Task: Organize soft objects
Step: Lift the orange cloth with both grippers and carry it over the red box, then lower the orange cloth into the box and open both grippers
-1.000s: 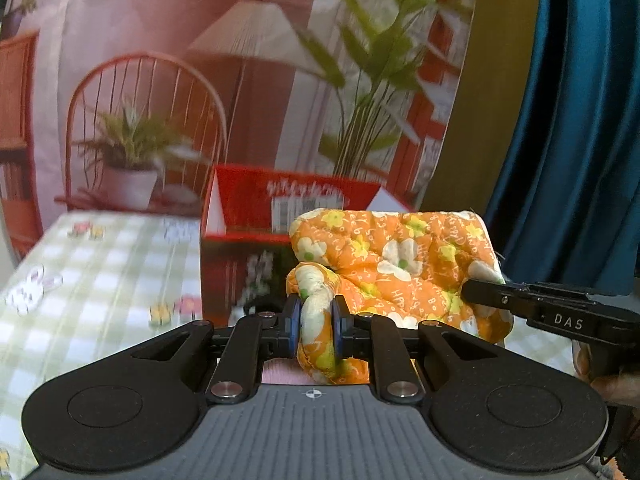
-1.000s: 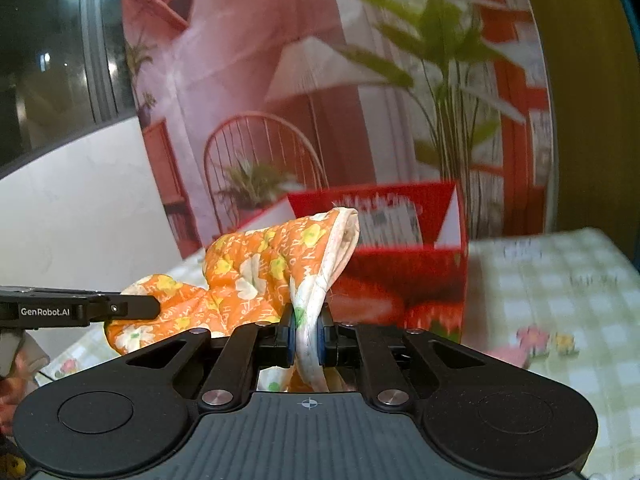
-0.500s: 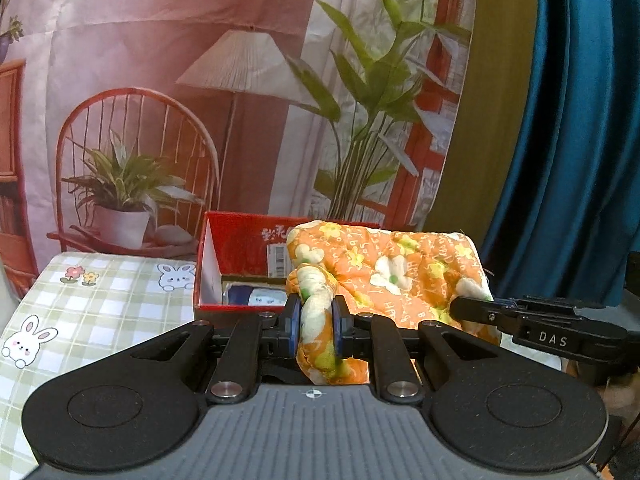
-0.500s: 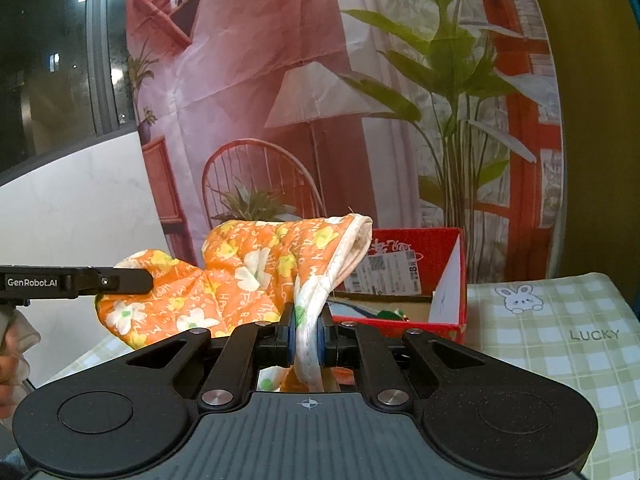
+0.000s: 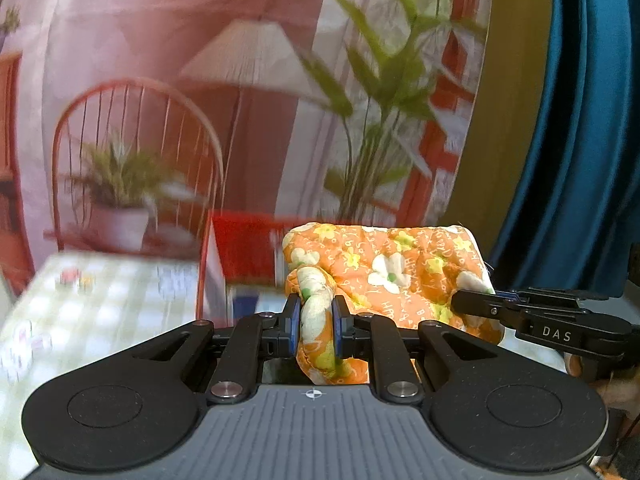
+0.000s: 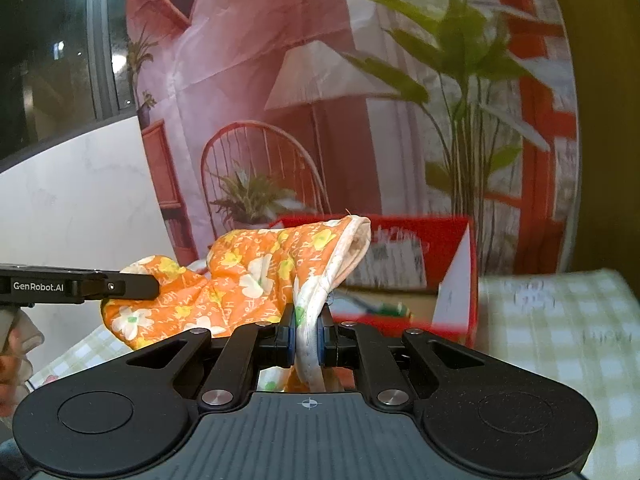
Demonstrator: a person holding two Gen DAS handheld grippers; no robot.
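**Both grippers pinch the mitt, with the red box straight ahead**

Left gripper (image 5: pixel 316 330) is clamped on a bunched, padded end of the orange floral oven mitt (image 5: pixel 384 276), its blue pads pressed into the fabric from either side. Right gripper (image 6: pixel 307 334) is closed on the mitt's white-edged cuff (image 6: pixel 320 304), where only a thin hem sits between the jaws. The mitt hangs in the air between the two claws, held clear of the checked tablecloth (image 6: pixel 560 320).

Its long axis runs crosswise, from one gripper to the other, roughly level, so each wrist camera sees the other gripper's finger at the far end of the cloth.

The open red box (image 6: pixel 452 264) lies directly beyond the mitt in both views, its near wall just behind and below the fabric. From the right wrist view, something green and white already lies inside.

Neither hand looks clearly nearer to the box. Judging by this layout, the coming move depends on carrying the mitt forward over the box's near wall with both ends kept together.
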